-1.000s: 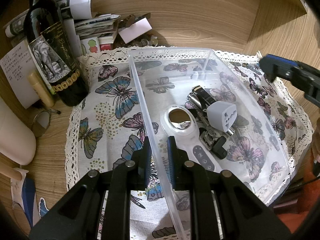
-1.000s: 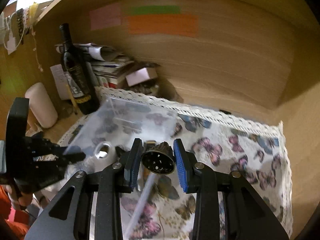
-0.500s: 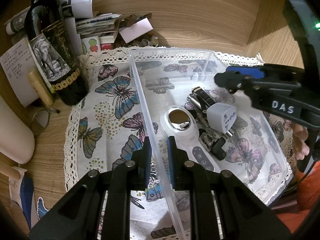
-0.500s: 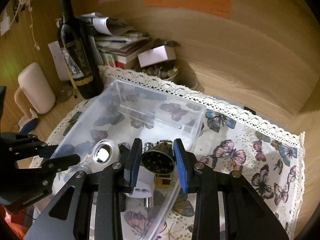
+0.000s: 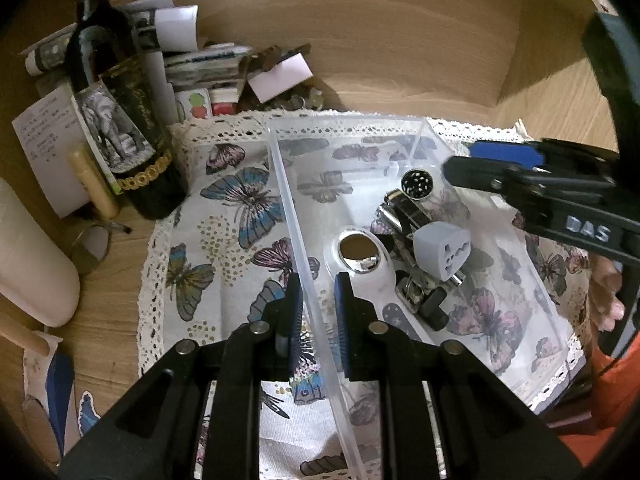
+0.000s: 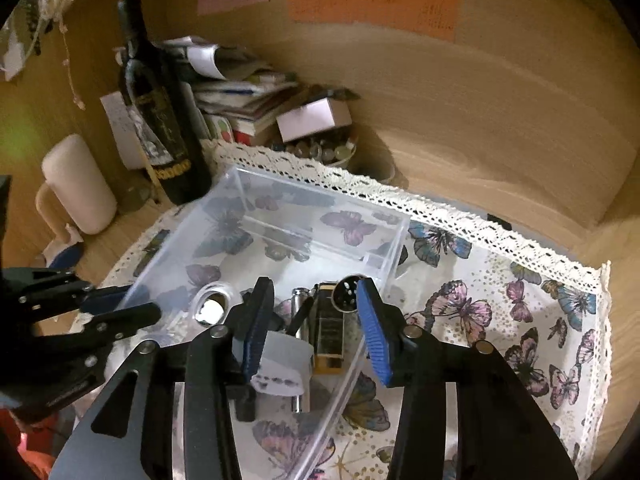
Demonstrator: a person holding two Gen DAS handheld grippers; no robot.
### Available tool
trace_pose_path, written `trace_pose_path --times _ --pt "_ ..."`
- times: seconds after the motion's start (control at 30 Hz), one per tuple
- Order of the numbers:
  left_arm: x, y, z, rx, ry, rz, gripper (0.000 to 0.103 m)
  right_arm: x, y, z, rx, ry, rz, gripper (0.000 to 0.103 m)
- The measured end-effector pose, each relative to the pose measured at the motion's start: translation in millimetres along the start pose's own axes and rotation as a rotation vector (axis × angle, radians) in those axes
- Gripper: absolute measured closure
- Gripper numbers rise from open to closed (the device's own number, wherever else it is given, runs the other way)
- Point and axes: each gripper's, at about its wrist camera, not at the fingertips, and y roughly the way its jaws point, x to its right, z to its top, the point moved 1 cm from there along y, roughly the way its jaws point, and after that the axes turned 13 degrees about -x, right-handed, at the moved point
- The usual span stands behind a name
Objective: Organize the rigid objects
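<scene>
At lower centre of the left wrist view, the left gripper (image 5: 316,308) has its jaws clamped on the clear bin's (image 5: 288,184) near wall. In the right wrist view, the right gripper (image 6: 316,320) tilts down over the bin, jaws opening; the round perforated cap (image 6: 347,293) lies in the bin just beyond the right-hand jaw, no longer gripped.

Wall notes (image 6: 374,8) unreadable; wine bottle (image 5: 120,128) neck cropped
</scene>
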Motion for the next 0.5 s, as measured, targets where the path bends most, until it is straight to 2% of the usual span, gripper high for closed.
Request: trace_pose_path --times 0.17,0.23,0.3,0.37,0.43,0.5 --pt "4 -24 1 0.091 0.002 0.039 0.087 -4 -23 -12 0.063 -0.007 -0.001 0.048" --pt "10 -36 1 0.131 0.012 0.048 0.073 -5 -32 -18 0.081 -0.011 -0.005 0.045" --pt "16 -45 0 0.164 0.020 0.051 0.065 -7 -42 -26 0.107 -0.009 -0.012 0.037" --pt "22 -55 -3 0.198 0.027 0.051 0.061 -7 -51 -33 0.135 -0.006 -0.025 0.033" --pt "27 -65 -6 0.233 0.027 0.045 0.046 -6 -62 -41 0.164 -0.004 -0.035 0.029" --pt "33 -76 -10 0.283 0.018 0.033 0.033 -5 -74 -50 0.196 0.006 -0.043 0.020"
